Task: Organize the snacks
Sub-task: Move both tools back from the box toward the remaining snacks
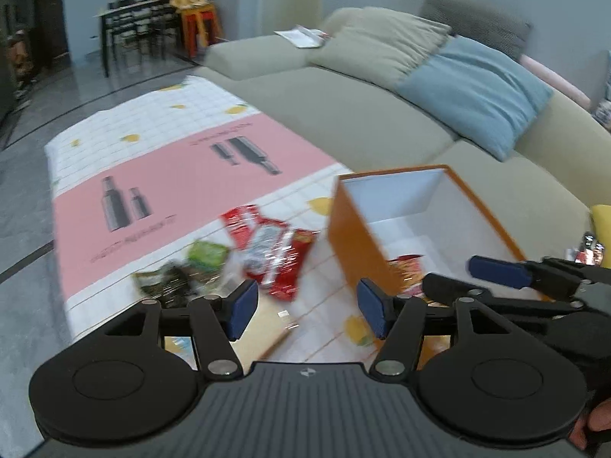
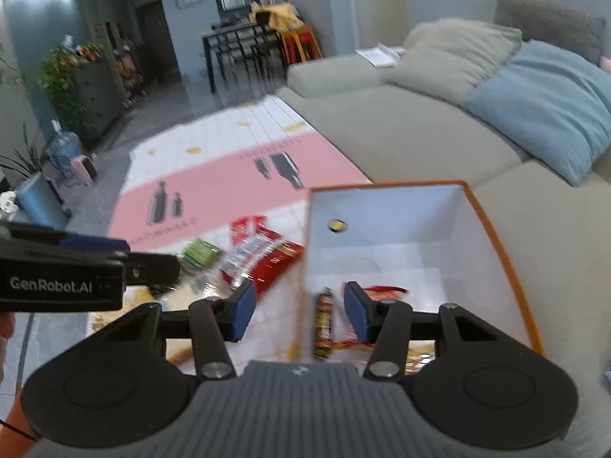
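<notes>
An orange box (image 1: 343, 229) (image 2: 508, 267) with a white inside stands open on the table's near right. Red packets (image 1: 406, 261) (image 2: 382, 291) lie on its floor. A dark stick packet (image 2: 324, 324) shows upright by the box's left wall, between my right gripper's (image 2: 299, 313) pads and touching neither. That gripper is open over the box. Left of the box lie red packets (image 1: 273, 252) (image 2: 263, 255), a green one (image 1: 208, 253) (image 2: 200, 252) and a dark one (image 1: 168, 284). My left gripper (image 1: 307, 313) (image 2: 168, 267) is open and holds nothing, above the cloth between the pile and the box.
A pink and white lemon-print cloth (image 1: 183, 175) (image 2: 214, 175) covers the low table. A grey sofa (image 1: 343, 114) (image 2: 401, 133) with beige and blue cushions runs along the right. A dining table with chairs (image 2: 236, 49), plants (image 2: 65, 76) and a water jug (image 2: 65, 145) stand further off.
</notes>
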Demonstrator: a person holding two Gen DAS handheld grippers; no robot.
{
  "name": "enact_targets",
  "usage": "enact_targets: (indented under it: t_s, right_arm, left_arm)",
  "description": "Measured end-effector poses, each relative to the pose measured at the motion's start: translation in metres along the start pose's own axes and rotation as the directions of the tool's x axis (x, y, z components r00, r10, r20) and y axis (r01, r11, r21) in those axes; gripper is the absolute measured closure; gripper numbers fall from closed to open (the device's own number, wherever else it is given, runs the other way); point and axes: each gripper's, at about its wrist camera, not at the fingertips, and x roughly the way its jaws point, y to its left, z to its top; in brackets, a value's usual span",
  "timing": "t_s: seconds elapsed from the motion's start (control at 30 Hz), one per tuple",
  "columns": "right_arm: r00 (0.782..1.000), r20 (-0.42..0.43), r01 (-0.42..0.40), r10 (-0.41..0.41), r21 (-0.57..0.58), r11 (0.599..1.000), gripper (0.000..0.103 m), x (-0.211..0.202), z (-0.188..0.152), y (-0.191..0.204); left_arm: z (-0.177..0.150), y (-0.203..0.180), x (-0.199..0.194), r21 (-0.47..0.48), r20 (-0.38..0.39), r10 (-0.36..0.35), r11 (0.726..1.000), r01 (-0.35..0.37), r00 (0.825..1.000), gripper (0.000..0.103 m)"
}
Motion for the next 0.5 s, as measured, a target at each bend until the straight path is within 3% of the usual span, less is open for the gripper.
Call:
enact_targets:
  t_s: [0.07,0.17,0.5]
  right_arm:
    - [1.000,0.017,-0.025,0.025,0.003,1.000,0.044,0.001,-0.006,0.012]
    - [0.998,0.018,-0.065,0.065,-0.006,0.998,0.044,0.006,-0.015,0.030]
    - [0.982,-0.145,-0.134,0.121,-0.080,0.988,0.044,0.069,-0.038,0.081]
  left_arm:
    - [-0.011,0.017,-0.003,-0.015,0.008,0.028,1.000,-0.028,1.000,0.026]
    - [-0.029,0.042,-0.002,-0.048,-0.022,0.049,0.998,-0.050,0.999,0.026]
    - [-0.069,0.123,0.022,-0.199,-0.147,0.129,0.967,-0.157,0.981,0.026]
